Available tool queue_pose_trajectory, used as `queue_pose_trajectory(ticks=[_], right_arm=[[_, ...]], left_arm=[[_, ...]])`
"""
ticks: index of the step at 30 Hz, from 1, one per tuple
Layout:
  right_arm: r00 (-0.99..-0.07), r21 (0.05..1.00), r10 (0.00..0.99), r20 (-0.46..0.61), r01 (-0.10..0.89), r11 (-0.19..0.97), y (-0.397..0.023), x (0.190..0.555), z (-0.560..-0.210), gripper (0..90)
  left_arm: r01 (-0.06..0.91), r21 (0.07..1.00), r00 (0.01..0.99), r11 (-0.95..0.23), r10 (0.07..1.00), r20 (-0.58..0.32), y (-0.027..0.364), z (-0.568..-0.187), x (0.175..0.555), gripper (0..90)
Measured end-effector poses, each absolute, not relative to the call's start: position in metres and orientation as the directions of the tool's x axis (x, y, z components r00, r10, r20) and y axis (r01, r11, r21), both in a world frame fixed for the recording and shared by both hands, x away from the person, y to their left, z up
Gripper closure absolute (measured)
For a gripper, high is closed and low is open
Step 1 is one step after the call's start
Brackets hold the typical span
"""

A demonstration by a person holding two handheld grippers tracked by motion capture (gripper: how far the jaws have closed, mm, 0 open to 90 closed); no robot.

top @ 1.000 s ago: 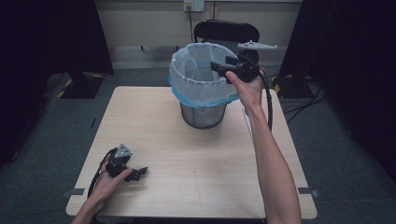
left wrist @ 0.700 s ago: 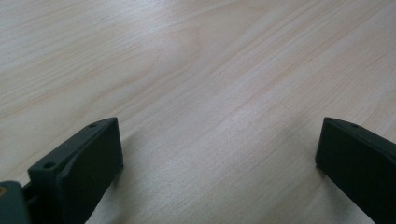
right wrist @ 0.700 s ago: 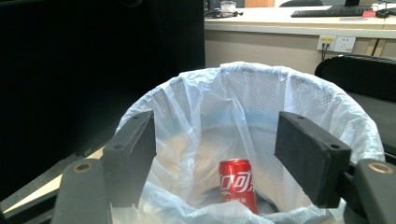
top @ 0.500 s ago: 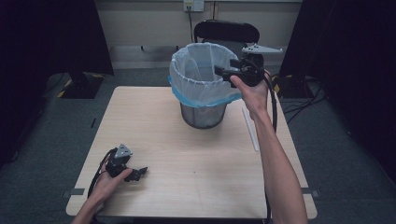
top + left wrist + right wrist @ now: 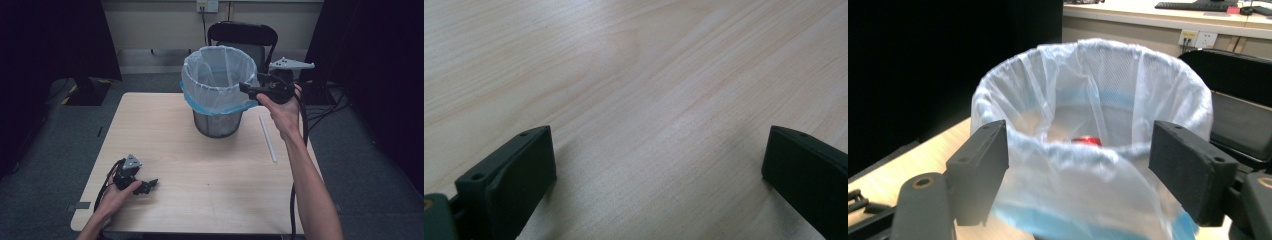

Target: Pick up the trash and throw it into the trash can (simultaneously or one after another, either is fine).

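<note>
The right gripper (image 5: 246, 87) is held level beside the near right rim of the wire-mesh waste bin lined with a translucent white and blue plastic bag (image 5: 218, 90), its black jaws pointing toward the bin. The jaws have just been opening and stand wide, with nothing pressed between them; in the right gripper view the bag's folded-over rim (image 5: 1088, 150) is framed between the two pads but is not touched. A small red object (image 5: 1087, 140) is glimpsed low inside the bin; what it is cannot be told.

The left gripper (image 5: 145, 186) rests low on the pale wooden table (image 5: 165, 145) near its front left corner, well apart from the bin, its jaws spread wide over bare wood.

The bin is thus straight ahead of the right gripper, upright, its mouth opening upward. The right hand is far nearer it than the left, so any next move on the bag's rim is judged to fall to that hand.

A thin white stick (image 5: 267, 137) lies on the table right of the bin, its long axis running away from the person.
</note>
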State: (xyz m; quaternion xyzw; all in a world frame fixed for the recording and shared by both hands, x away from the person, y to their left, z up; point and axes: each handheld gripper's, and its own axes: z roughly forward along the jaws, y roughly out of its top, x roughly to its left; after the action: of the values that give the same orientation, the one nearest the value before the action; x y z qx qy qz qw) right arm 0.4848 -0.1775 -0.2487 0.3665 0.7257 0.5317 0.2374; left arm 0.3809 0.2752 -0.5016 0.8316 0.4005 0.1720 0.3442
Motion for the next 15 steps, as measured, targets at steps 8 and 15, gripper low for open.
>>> queue_pose_trajectory(ticks=[8, 15], right_arm=[[-0.610, 0.941, 0.791, 0.056, 0.296, 0.162, -0.195, 0.470, -0.264, 26.0], [-0.586, 0.934, 0.806, 0.084, 0.328, 0.141, -0.212, 0.457, -0.296, 29.1]], left_arm=[[0.548, 0.710, 0.620, -0.442, 0.785, 0.010, 0.275, -0.502, 0.381, 0.5], [0.547, 0.710, 0.620, -0.442, 0.784, 0.011, 0.275, -0.502, 0.381, 0.5]])
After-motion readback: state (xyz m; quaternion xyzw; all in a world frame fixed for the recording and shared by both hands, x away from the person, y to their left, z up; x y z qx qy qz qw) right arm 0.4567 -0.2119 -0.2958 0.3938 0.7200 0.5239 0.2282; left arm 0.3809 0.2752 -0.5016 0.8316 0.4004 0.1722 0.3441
